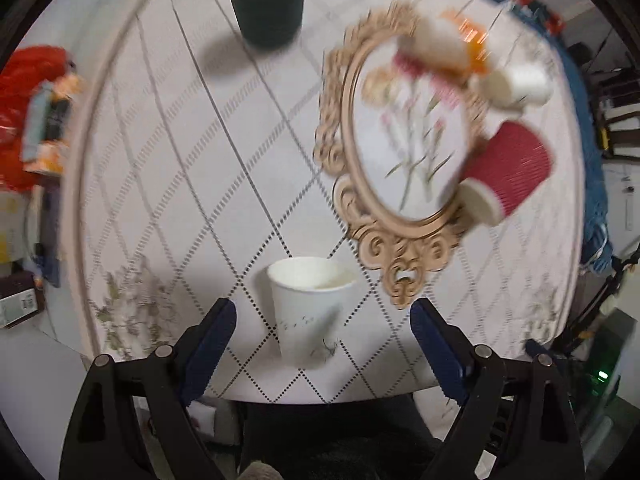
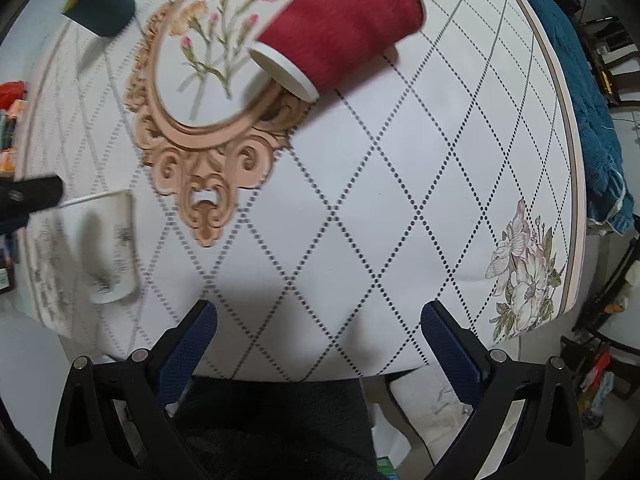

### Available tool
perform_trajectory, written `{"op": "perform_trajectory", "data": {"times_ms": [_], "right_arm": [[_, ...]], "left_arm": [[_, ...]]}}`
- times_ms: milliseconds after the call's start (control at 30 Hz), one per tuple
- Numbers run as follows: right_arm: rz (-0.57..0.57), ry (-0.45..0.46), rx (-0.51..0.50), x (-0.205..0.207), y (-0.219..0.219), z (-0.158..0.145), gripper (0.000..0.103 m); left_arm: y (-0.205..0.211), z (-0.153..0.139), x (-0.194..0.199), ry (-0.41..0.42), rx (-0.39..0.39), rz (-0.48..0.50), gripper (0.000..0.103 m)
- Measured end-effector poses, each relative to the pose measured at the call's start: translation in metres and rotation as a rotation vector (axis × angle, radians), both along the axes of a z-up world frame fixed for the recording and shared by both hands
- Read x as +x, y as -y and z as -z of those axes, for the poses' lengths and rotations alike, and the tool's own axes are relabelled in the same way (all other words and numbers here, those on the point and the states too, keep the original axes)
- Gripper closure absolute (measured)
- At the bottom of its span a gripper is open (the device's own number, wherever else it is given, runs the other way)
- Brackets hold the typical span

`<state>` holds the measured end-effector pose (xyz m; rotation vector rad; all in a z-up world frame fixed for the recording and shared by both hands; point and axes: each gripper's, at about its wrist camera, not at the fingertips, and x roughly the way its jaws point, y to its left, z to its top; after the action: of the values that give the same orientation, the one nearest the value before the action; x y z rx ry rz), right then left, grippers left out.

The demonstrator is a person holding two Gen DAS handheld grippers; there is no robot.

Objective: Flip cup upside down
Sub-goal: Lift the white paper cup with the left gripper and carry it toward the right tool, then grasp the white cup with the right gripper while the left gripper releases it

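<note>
A small white paper cup with a faint grey print [image 1: 310,308] stands upright, mouth up, near the front edge of the round surface with its white diamond-patterned cloth [image 1: 208,168]. The left hand-held gripper [image 1: 324,328] hangs over it with its blue-padded jaws spread wide, one on each side of the cup and clear of it. The right hand-held gripper [image 2: 318,334] is likewise spread, with nothing between its jaws, well to the right of the cup. A ribbed red paper cup [image 2: 340,24] lies on its side by the printed ornate oval frame [image 2: 200,148]. A dark green cup [image 1: 268,4] stands farther back.
</note>
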<state>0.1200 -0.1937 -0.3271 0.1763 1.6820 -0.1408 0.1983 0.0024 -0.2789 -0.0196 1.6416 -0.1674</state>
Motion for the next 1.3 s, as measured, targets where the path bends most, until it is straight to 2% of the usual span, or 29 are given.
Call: {"op": "perform_trajectory", "data": {"times_ms": [100,200,433,567,700,733,833,900,1000,1100,1167,1200,1233,1300], "right_arm": [[-0.003,0.034,0.033,-0.001,-0.008,-0.021,0.0],[-0.023,0.081,0.075,-0.004,-0.022,-0.047,0.0],[-0.09,0.138,0.135,-0.007,-0.069,-0.084,0.0],[-0.11,0.129,0.154,0.002,-0.095,-0.073,0.0],[-0.075,0.082,0.182,0.021,-0.115,-0.042,0.008],[-0.063,0.07,0.182,0.027,-0.12,-0.032,0.012],[-0.05,0.032,0.177,0.039,-0.13,-0.012,0.016],[-0.114,0.035,0.134,0.041,-0.142,-0.012,0.016],[-0.264,0.057,0.047,0.046,-0.162,-0.023,0.016],[-0.505,0.075,-0.034,0.049,-0.183,-0.037,0.016],[-0.759,0.119,-0.161,0.044,-0.2,-0.05,0.016],[-0.937,0.159,-0.255,0.036,-0.212,-0.055,0.016],[-1.075,0.191,-0.319,0.028,-0.221,-0.058,0.016],[-1.422,0.25,-0.456,0.0,-0.237,-0.06,0.016]], "left_arm": [[-0.013,-0.031,-0.011,0.074,0.018,-0.021,0.014],[-0.032,-0.046,-0.029,0.116,0.061,-0.045,0.014],[-0.095,-0.037,-0.069,0.127,0.15,-0.143,0.014],[-0.134,-0.013,-0.082,0.096,0.187,-0.219,0.014],[-0.165,0.017,-0.089,0.041,0.2,-0.279,0.014],[-0.17,0.023,-0.091,0.029,0.192,-0.289,0.014],[-0.184,0.041,-0.094,-0.006,0.181,-0.313,0.014],[-0.193,0.05,-0.095,-0.027,0.155,-0.33,0.014],[-0.201,0.056,-0.094,-0.022,0.133,-0.343,0.014],[-0.205,0.059,-0.093,-0.006,0.125,-0.353,0.014],[-0.207,0.058,-0.094,0.01,0.123,-0.365,0.014],[-0.208,0.056,-0.094,0.021,0.118,-0.375,0.014],[-0.207,0.056,-0.094,0.027,0.116,-0.381,0.014],[-0.206,0.056,-0.094,0.032,0.117,-0.396,0.014]]}}
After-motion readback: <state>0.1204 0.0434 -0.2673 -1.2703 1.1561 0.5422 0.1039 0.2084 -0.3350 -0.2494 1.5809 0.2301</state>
